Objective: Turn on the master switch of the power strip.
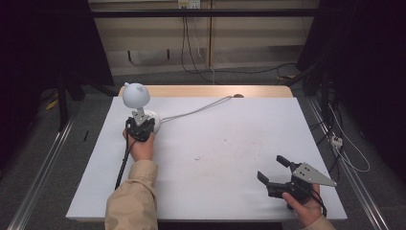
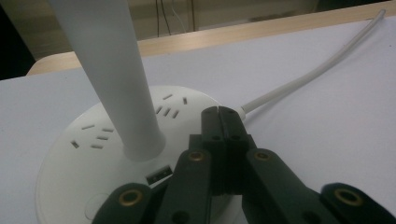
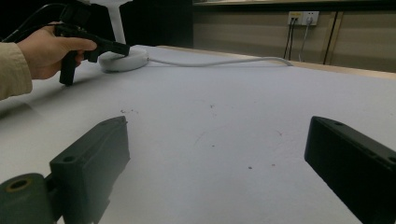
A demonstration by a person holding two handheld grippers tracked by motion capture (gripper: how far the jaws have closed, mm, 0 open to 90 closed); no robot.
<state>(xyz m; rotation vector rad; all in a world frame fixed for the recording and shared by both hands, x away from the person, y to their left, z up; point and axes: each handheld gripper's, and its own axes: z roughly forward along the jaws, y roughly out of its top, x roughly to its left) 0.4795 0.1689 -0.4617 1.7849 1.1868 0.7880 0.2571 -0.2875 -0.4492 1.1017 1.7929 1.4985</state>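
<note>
L gripper (image 2: 218, 112): fingers pressed together, nothing between them, tips resting on or just over the round white base (image 2: 70, 158) of the desk lamp (image 1: 136, 96), right beside its stem (image 2: 116, 74). In the left gripper view the base shows socket slots (image 2: 95, 137) and a USB port (image 2: 158, 176) near the fingers; whether the tips actually touch the base surface can't be told. The person's left hand (image 1: 141, 146) grips the tool's handle, beige sleeve (image 1: 131, 201) behind it, black cable (image 1: 123, 165) trailing back toward the near table edge.

Lamp stands upright at the far-left part of the table (image 1: 230, 143), white rounded head (image 1: 136, 94) above the base. Its white cord (image 1: 201, 109) runs from the base to the right and off the far edge.

R gripper (image 1: 274, 168): fingers wide apart, holding nothing, hovering low over bare table at the near-right corner, well apart from the lamp. Grey triangular plate (image 1: 313, 175) on top, right hand (image 1: 306, 208) below it. In the right gripper view both fingers (image 3: 93, 158) frame open table w/ a few small specks (image 3: 250, 167).
</note>
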